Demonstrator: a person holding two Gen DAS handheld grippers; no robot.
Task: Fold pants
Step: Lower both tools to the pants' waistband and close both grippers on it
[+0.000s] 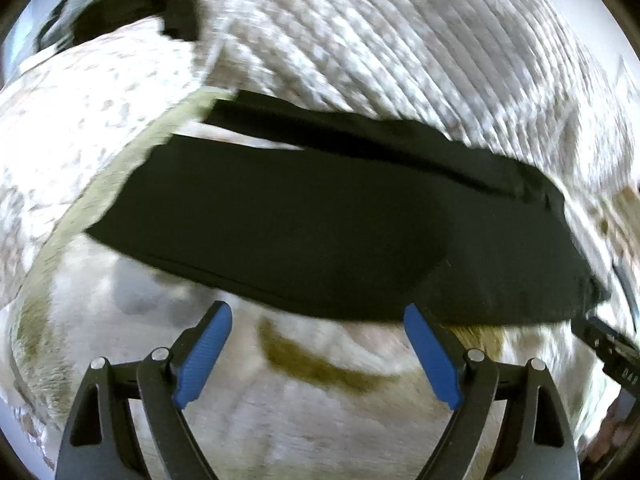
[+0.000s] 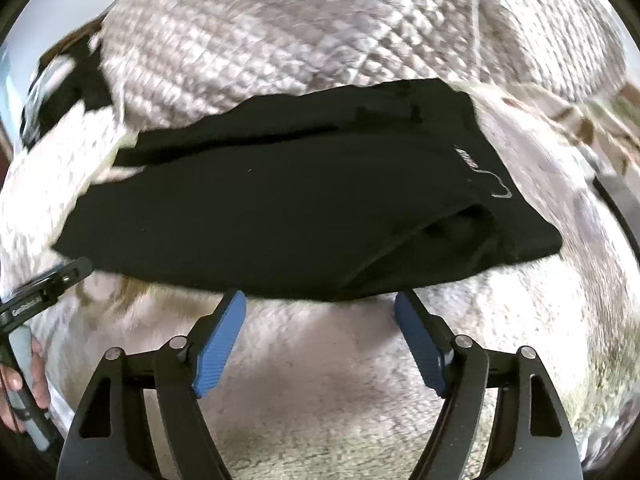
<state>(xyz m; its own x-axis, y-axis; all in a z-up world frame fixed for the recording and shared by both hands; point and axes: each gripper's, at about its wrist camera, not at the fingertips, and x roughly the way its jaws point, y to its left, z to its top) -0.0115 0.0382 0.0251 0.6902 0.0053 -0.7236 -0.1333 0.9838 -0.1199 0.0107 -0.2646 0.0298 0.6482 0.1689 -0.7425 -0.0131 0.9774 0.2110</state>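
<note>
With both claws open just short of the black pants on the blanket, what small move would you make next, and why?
Probably ease both claws forward onto the near edge of the black pants and close. The left claw and right claw are open and empty, and the pants lie long and flat on the blanket, so another fold seems due.

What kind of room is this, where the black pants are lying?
Probably a bedroom or living room at home. The black pants lie on a soft, fuzzy blanket, with a pale quilted cover behind them, which looks like bedding or a sofa throw. No walls or furniture show clearly.
</note>
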